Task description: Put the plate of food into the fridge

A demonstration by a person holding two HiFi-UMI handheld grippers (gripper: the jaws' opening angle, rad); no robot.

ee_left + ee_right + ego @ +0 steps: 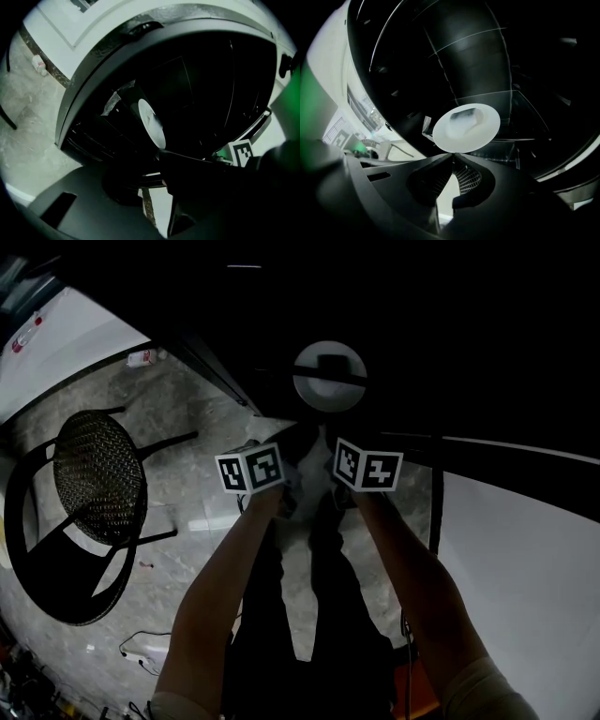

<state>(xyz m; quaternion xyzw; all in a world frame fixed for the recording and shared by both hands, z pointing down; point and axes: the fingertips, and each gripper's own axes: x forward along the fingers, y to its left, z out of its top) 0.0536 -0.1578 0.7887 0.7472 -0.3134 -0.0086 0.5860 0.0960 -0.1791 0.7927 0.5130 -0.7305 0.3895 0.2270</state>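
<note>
Right claw (pixel 452 154) pinches plate (pixel 466 127) rim — left claw (pixel 161 151) grips its edge, inside fridge (pixel 487 56).

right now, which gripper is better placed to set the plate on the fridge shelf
Right, probably. The right gripper has its jaws together on the rim of the plate, which lies flat before a glass shelf in the fridge. The left gripper sees the plate edge-on, its hold unclear.
</note>
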